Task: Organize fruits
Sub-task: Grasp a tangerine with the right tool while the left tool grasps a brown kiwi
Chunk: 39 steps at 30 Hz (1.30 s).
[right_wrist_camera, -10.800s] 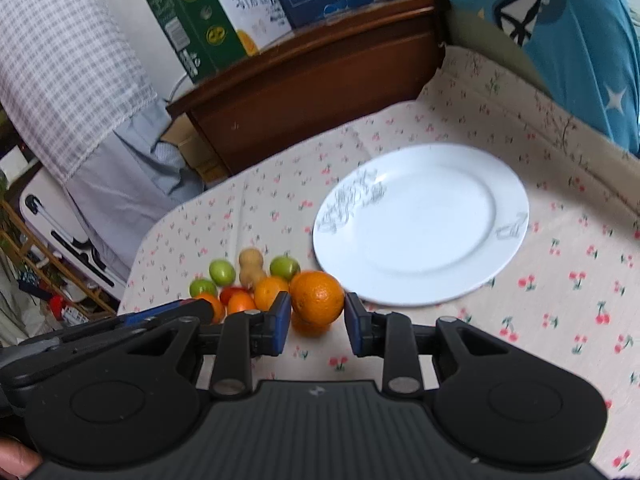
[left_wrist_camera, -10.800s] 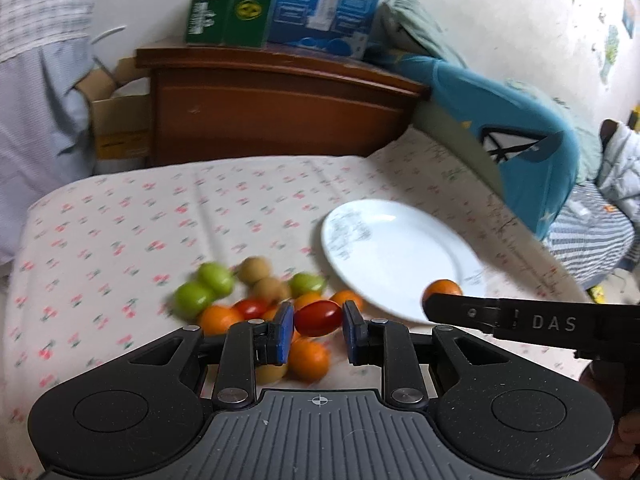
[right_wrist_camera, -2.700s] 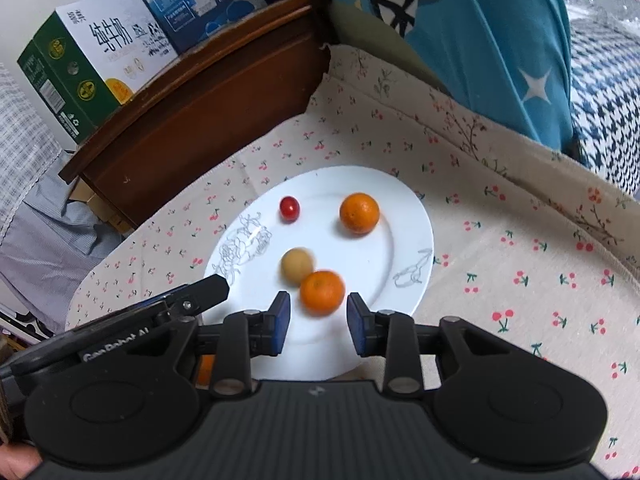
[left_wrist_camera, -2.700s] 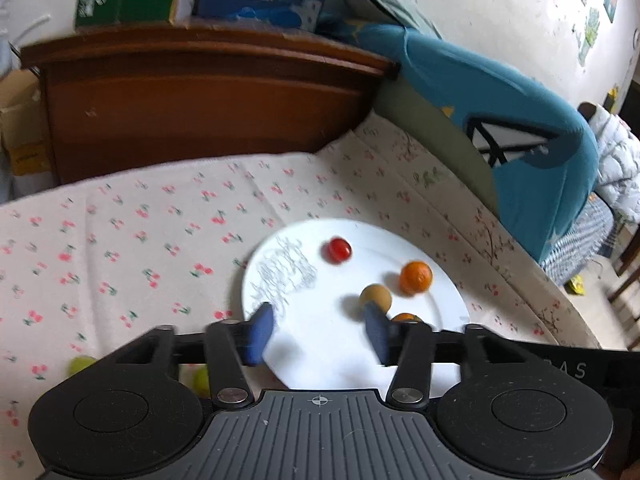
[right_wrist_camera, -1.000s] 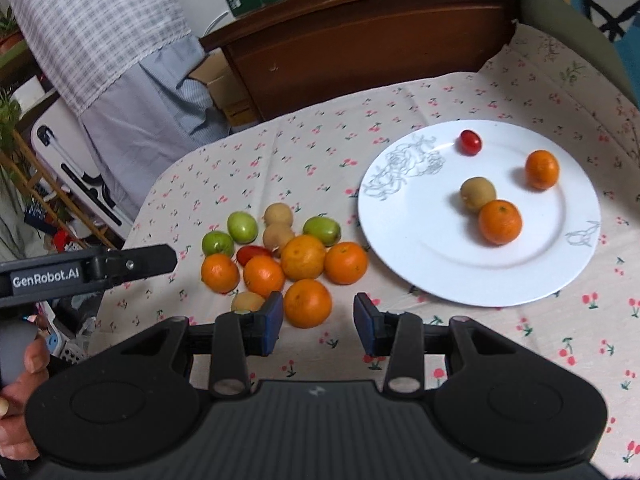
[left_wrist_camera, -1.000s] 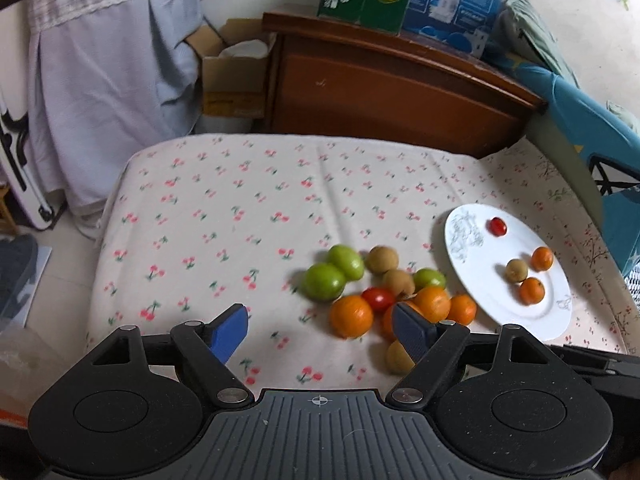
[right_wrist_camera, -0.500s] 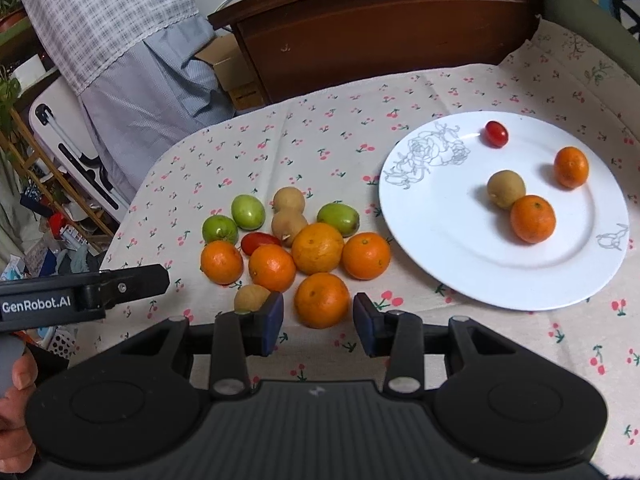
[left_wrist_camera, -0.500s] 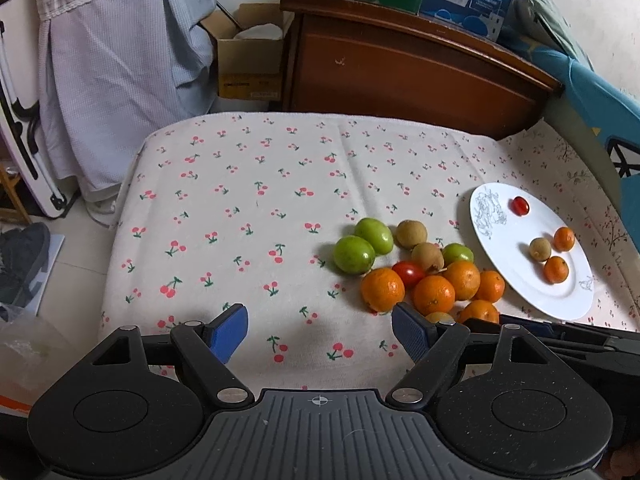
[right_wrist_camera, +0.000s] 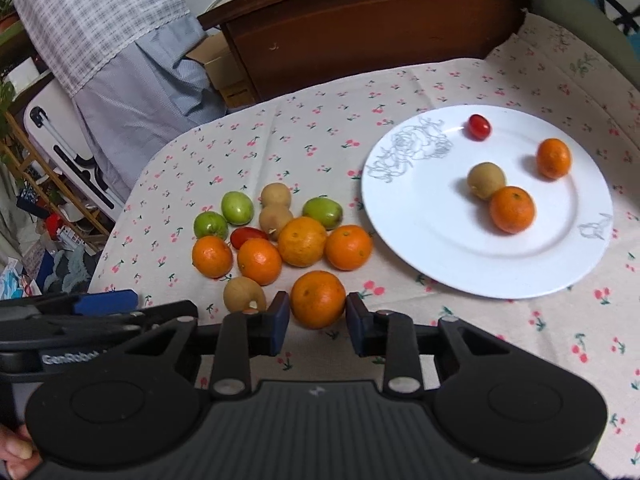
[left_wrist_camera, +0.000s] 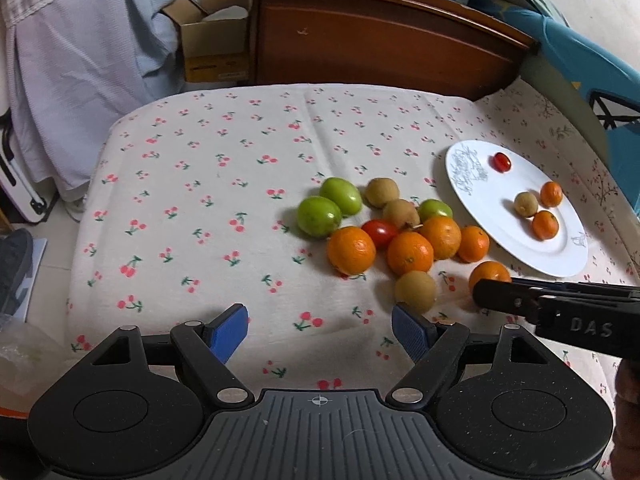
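Note:
A pile of oranges, green fruits, brown fruits and a red tomato point(left_wrist_camera: 378, 232) lies on the cherry-print cloth. A white plate point(right_wrist_camera: 560, 276) to the right holds two oranges, a brown fruit point(right_wrist_camera: 485, 180) and a small tomato point(right_wrist_camera: 479, 127). My right gripper point(right_wrist_camera: 317, 322) is open, its pads on either side of the nearest orange point(right_wrist_camera: 317, 298) without squeezing it; this orange also shows in the left wrist view point(left_wrist_camera: 489, 274). My left gripper point(left_wrist_camera: 320, 334) is wide open and empty, low over the cloth in front of the pile, next to a brown fruit point(left_wrist_camera: 415, 291).
A wooden headboard point(left_wrist_camera: 380, 40) runs along the far edge. A cardboard box point(left_wrist_camera: 212, 48) and hanging grey cloth point(left_wrist_camera: 80, 80) stand at the far left. A blue cushion point(left_wrist_camera: 592, 92) is on the right. The cloth's left edge drops to the floor.
Both grippers have moved closer to the fruit pile. The right gripper's pads have come around the nearest orange. The left gripper stays wide open.

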Motion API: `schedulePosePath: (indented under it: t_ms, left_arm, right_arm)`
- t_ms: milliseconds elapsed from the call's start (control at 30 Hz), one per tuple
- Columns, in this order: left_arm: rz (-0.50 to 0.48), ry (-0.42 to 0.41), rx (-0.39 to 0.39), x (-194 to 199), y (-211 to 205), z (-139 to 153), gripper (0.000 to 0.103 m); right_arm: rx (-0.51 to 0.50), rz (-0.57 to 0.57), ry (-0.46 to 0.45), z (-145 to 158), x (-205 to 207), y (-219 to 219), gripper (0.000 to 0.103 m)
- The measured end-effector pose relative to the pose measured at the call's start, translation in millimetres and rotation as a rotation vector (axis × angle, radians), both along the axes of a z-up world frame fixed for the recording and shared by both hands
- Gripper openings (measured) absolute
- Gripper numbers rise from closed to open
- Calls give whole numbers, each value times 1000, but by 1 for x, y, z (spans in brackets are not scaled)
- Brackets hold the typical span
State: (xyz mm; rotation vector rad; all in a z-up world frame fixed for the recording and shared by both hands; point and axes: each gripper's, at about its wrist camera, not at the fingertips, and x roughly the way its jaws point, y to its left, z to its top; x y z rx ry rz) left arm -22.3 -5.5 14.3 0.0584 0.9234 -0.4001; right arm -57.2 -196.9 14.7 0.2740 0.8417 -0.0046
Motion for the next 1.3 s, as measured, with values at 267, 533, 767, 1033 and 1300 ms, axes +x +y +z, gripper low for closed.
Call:
schedulePosePath:
  t_ms: [267,533,767,1033,1300]
  left_arm:
    - [-76,-31,-43,-6,-20,-4,77]
    - [-121,-41,-67,-4,-38,-13,68]
    - [-145,-82,-48,-4,-48,-16,54]
    - [-169,-99,-35,-6,-54,-16,38]
    - [-188,-119,-19,-10,-58,-18,38]
  right_arm:
    - [13,-44,26,1,-17,-18,31]
    - [15,-46,31,-1,-21,-21,33]
    - [6,-22,32,-2,-23,-20,33]
    - [-24,-3,29,-5,-20,-17,34]
    - [-39,-6,25,-5,-19,-16,35]
